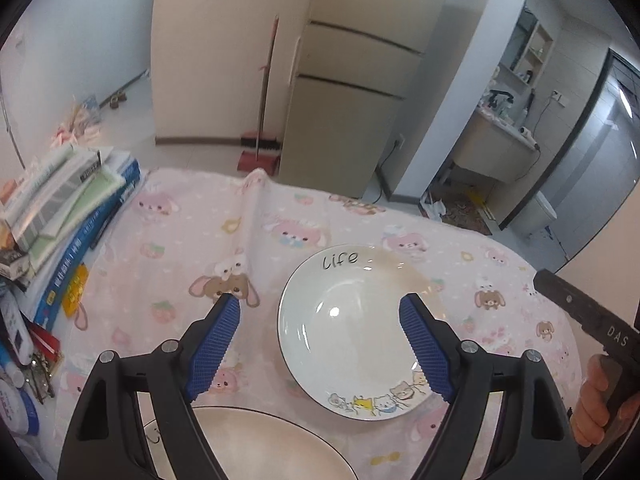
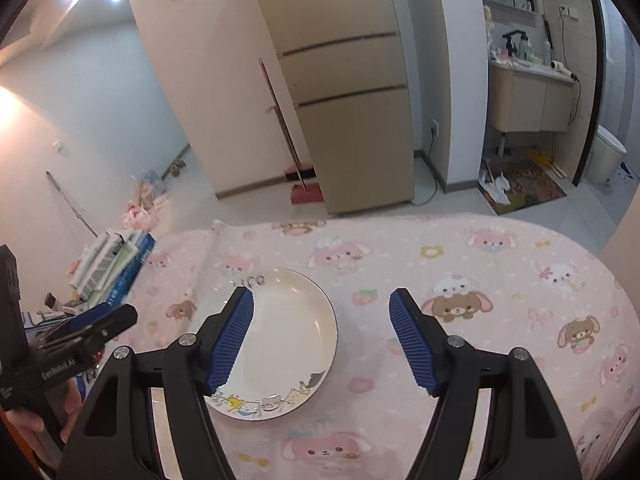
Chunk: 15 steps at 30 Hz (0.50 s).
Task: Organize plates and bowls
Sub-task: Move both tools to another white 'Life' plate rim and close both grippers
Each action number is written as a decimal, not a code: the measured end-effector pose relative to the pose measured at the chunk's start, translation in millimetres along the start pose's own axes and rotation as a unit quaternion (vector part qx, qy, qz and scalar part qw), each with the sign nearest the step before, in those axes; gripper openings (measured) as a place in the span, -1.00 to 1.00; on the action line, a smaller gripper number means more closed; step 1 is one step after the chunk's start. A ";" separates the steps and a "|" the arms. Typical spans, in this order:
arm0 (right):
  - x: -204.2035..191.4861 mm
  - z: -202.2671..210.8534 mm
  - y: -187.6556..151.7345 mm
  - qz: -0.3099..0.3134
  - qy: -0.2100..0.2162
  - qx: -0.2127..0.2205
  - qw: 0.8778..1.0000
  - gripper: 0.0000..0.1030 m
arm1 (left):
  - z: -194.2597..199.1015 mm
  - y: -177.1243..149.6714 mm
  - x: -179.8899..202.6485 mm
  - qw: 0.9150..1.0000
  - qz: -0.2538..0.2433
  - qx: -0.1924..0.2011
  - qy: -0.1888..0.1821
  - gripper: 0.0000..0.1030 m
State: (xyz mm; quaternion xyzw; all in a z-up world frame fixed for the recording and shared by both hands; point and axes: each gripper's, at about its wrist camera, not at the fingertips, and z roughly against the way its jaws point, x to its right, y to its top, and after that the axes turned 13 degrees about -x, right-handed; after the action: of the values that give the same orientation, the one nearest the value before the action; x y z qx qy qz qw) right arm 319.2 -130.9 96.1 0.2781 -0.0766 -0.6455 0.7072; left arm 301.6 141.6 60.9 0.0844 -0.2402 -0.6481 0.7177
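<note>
- White plate (image 1: 352, 332) (image 2: 280, 344): shallow, dark thin rim, "Life" lettered at the far edge and a row of cartoon cats at the near edge; lies flat on the pink tablecloth (image 1: 168, 240) (image 2: 480, 264), near the middle of the table.
- Second plate (image 1: 264, 444): white with a dark rim, only its far arc visible at the bottom of the left wrist view, under the left gripper's body; it lies just beside the first plate, apart from it (a strip of cloth shows between them).
- Left gripper (image 1: 320, 308): blue-padded fingers spread wide, holding nothing; the right-hand finger overlaps the first plate's right rim in view, the other hangs over bare cloth. Contact with the plate cannot be told.
- Right gripper (image 2: 322, 300): fingers likewise spread wide and empty; its left-hand finger overlaps the plate's left side in view, the other is over cloth to the plate's right.
- Tablecloth: pink, printed with cartoon rabbits and bears, creased along a ridge toward the far edge.
- Stack of books (image 1: 68, 208) (image 2: 116, 268): at the table's left end, well apart from the plates.
- Fridge (image 1: 344, 92) (image 2: 352, 92): beige, beyond the table, with a red broom and dustpan (image 1: 260, 152) (image 2: 302, 184) just beside it.
</note>
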 end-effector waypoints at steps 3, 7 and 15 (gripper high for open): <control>5.3 -24.9 2.2 0.000 0.005 -0.037 0.999 0.35 | -26.0 5.3 -9.7 0.999 0.003 -0.036 -0.024 0.31; 12.3 -64.3 3.4 0.001 0.030 -0.108 0.994 0.21 | -57.1 6.3 -18.9 0.995 0.024 -0.080 -0.062 0.27; 26.3 -107.5 -1.5 -0.028 0.047 -0.165 0.985 -0.03 | -97.8 3.5 -32.9 0.991 0.045 -0.123 -0.019 0.03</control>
State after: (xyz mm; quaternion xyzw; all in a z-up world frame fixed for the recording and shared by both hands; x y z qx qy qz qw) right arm 372.2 -124.4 -0.8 0.1891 0.0723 -0.6554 0.7276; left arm 347.7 155.5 -30.5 -0.0276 -0.1752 -0.6417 0.7462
